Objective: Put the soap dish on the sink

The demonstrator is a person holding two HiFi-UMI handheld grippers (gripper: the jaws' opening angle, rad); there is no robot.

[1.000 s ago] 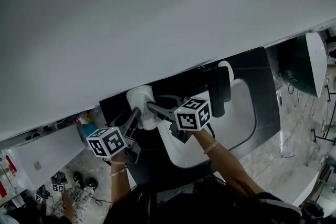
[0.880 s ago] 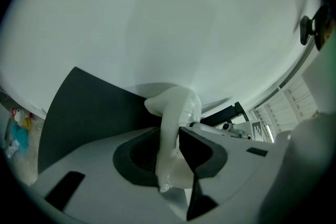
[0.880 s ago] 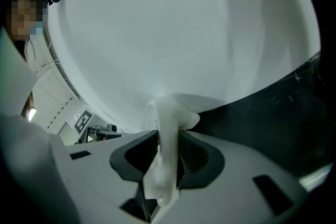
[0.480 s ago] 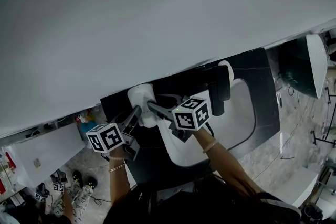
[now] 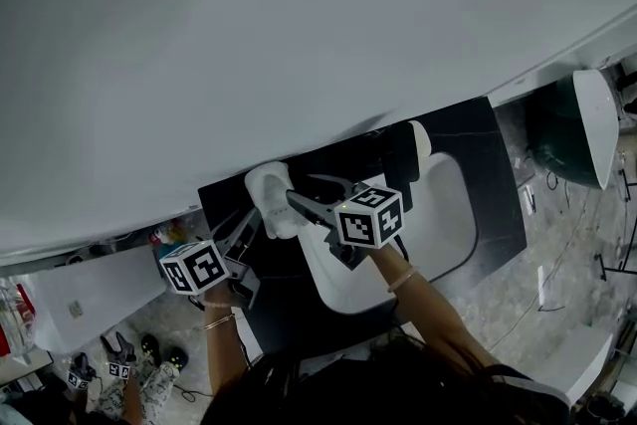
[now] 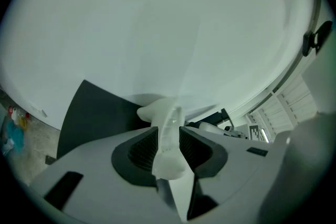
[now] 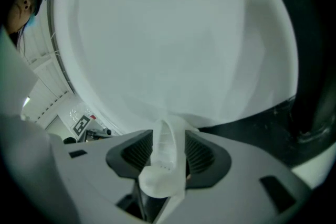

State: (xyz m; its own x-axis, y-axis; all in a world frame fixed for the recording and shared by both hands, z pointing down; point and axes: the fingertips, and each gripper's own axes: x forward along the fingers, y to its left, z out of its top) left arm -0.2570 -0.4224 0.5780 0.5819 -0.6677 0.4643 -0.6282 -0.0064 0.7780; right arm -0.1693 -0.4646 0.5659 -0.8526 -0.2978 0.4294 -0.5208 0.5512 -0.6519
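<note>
The white soap dish (image 5: 269, 197) hangs over the back left corner of the black counter (image 5: 486, 146), left of the white sink (image 5: 450, 182). My left gripper (image 5: 257, 222) reaches it from the lower left. In the left gripper view the pads are shut on the soap dish rim (image 6: 168, 140) at my left gripper (image 6: 167, 136). My right gripper (image 5: 296, 202) comes in from the right. Its jaws have just been opening. The dish rim (image 7: 165, 150) still sits between the pads of my right gripper (image 7: 168, 152), which stand a little wider than the rim.
A black faucet (image 5: 400, 159) stands at the back of the sink, just right of the grippers. A plain white wall (image 5: 299, 35) rises behind the counter. A white bowl-shaped thing (image 5: 597, 119) sits at the far right. Bottles and clutter (image 5: 164, 239) lie on the floor at left.
Both grippers have risen a little with the soap dish between them. The left marker cube has slid lower in the head view. The dish stays over the counter's back left corner.
</note>
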